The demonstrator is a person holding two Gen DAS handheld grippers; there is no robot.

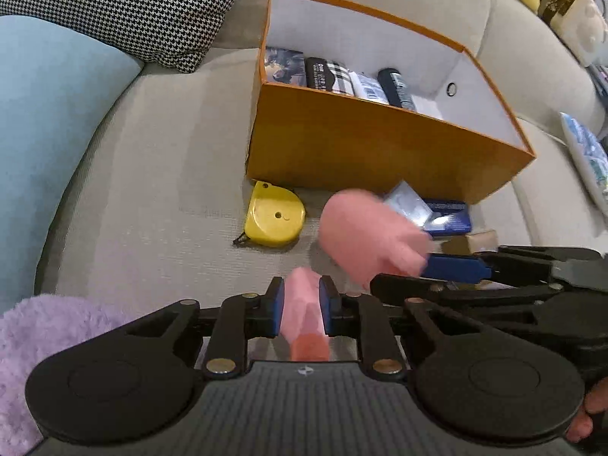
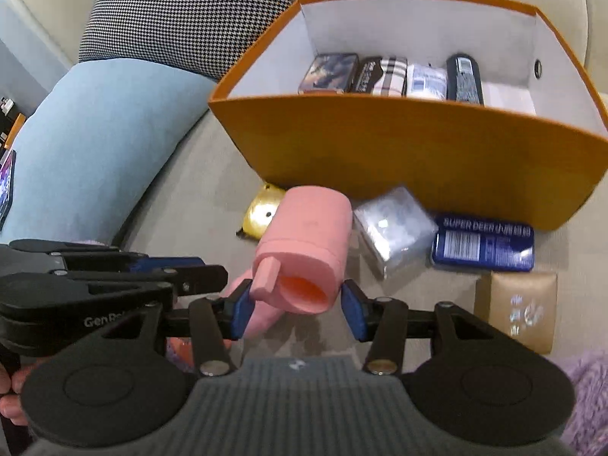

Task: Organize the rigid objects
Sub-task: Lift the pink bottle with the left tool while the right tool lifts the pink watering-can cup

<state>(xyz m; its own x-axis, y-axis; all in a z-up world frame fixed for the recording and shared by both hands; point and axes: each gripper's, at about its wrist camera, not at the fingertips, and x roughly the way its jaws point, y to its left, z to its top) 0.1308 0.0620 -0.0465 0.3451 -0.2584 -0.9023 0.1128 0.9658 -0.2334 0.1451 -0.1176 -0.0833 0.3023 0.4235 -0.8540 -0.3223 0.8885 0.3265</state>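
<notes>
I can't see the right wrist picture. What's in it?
The right gripper holds a pink hair dryer by its barrel over a beige sofa. Behind it stands an open orange box with small items lined up inside; a blue tin lies beside it.

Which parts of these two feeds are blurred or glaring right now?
Left wrist view: the pink cylinder is motion-smeared, while the yellow tape measure stays sharp. Right wrist view: the same cylinder is crisper, the clear plastic case throws white glare, and the orange box bows from fisheye distortion.
</notes>
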